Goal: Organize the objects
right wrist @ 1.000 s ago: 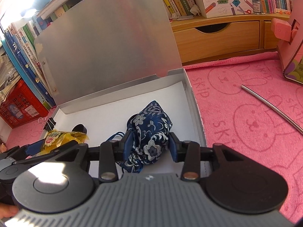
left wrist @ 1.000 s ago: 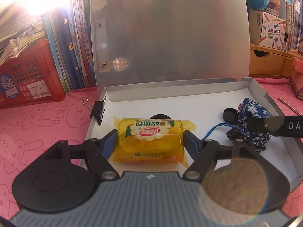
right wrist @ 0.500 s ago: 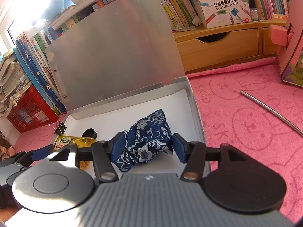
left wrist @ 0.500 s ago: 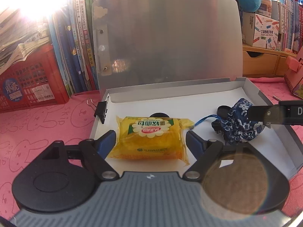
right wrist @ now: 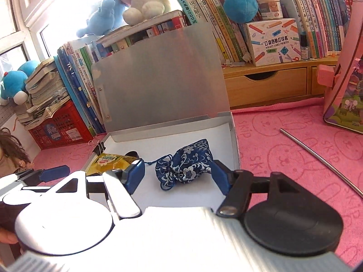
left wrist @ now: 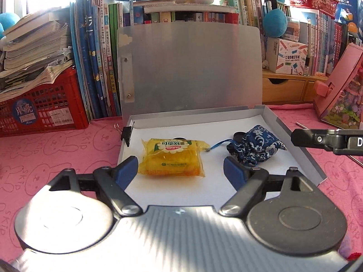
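Both pairs of fingers stand spread with nothing pinched. Left gripper (left wrist: 180,165): blue pads wide apart over the near part of the white floor of the open grey box (left wrist: 292,136); the jaws have just been opening, though they hardly widened in the last moment. Yellow snack packet (left wrist: 173,157) lies flat just ahead of the fingertips, nearer the left pad (left wrist: 127,170), apparently clear of it, well off the right pad. Right gripper (right wrist: 179,174): jaws have just been opening further; blue floral drawstring pouch (right wrist: 186,164) lies on the box floor between and just ahead of the two pads, and neither pad presses on it; a small gap shows on each side. In the left wrist view the pouch (left wrist: 254,145) sits ahead and to the right of the right pad, its blue cord (left wrist: 217,144) trailing toward the packet. Black binder clip (left wrist: 127,133) is clipped on the left box wall, beyond the left pad. Farther on, the box lid (left wrist: 188,68) stands upright. Right of the right gripper's fingers, a metal rod (right wrist: 317,161) lies on the pink cloth (right wrist: 283,136). Farthest: books (left wrist: 97,68), red crate (left wrist: 43,111), plush toys (right wrist: 143,0).
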A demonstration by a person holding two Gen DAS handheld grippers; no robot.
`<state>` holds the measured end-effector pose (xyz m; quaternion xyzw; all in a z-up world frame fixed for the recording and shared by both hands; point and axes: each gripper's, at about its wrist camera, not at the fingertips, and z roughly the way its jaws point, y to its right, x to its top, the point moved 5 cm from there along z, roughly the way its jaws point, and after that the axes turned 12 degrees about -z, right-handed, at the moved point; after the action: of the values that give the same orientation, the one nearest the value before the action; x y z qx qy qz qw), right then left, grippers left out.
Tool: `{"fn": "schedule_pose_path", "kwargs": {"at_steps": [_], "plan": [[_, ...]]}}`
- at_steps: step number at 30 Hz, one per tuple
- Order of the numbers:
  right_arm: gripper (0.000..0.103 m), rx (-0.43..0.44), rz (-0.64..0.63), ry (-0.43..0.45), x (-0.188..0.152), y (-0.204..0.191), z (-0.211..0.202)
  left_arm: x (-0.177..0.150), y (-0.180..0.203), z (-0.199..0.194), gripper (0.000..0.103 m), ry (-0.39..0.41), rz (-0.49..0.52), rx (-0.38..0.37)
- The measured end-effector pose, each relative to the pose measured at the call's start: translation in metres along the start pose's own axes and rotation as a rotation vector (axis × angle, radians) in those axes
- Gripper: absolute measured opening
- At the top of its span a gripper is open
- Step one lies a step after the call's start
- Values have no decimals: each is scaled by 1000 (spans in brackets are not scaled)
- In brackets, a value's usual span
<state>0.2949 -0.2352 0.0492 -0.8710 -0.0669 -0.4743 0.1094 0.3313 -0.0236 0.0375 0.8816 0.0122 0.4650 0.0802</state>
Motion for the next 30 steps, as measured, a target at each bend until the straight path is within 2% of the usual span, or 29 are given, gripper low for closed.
{"fn": "schedule_pose_path", "kwargs": {"at_steps": [5,9,17,23,30], "plan": [[79,35,-45,31,-11,-8,-32,-14,-1,-41,87,34,-16,-52],[81,67,-57,37,-26,-15,-51,-32,0,-67,87,44,9,-76],[81,65,-131,38,-58,-29,-82,-68,-1,-110,88,72,41,-99],[84,41,-205,41,-79,-41,-102,-89,-7,-132,89,98,33,-93],[87,5,-247,38,-102,-49,-113,-111,-12,-156,91,161,40,-50]]}}
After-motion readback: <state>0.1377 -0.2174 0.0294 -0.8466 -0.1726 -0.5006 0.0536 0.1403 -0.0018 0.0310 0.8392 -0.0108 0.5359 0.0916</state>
